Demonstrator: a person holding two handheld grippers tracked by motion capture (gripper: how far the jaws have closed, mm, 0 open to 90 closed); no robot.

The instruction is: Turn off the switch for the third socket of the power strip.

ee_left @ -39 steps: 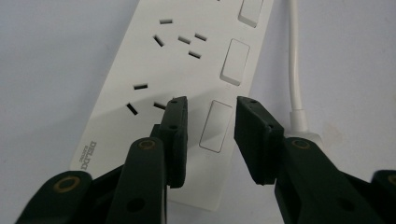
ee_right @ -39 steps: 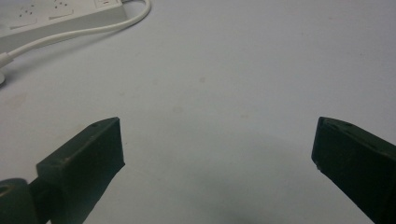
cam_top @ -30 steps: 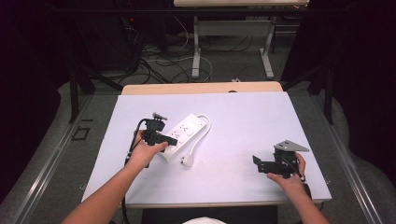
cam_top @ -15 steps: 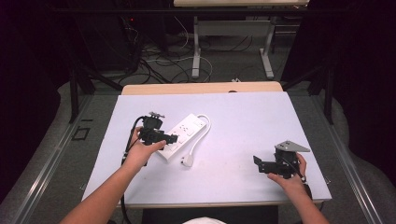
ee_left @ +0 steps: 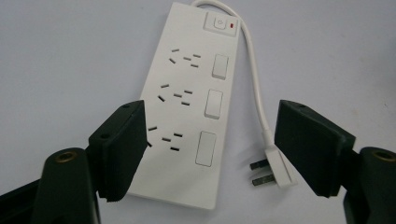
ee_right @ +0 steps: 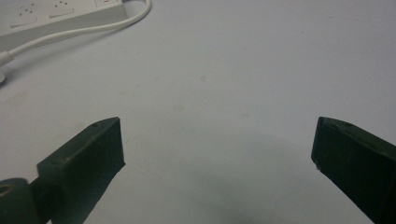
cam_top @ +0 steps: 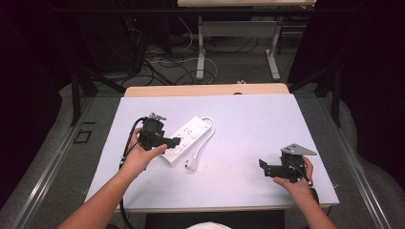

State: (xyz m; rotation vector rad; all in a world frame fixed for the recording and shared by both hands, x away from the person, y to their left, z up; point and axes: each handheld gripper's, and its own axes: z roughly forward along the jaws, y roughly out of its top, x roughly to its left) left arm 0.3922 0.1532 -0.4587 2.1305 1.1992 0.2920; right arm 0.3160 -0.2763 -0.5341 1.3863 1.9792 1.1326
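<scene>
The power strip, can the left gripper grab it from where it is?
Probably yes. The left gripper hangs just above the power strip, its jaws have just been opening with nothing between them, and nothing on the table blocks the way down.

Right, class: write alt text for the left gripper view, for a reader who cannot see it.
A white power strip lies flat on a pale table, seen from above between the left gripper's two open black jaws, which have just been opening. Its white cable curves down to a plug lying beside it.
</scene>
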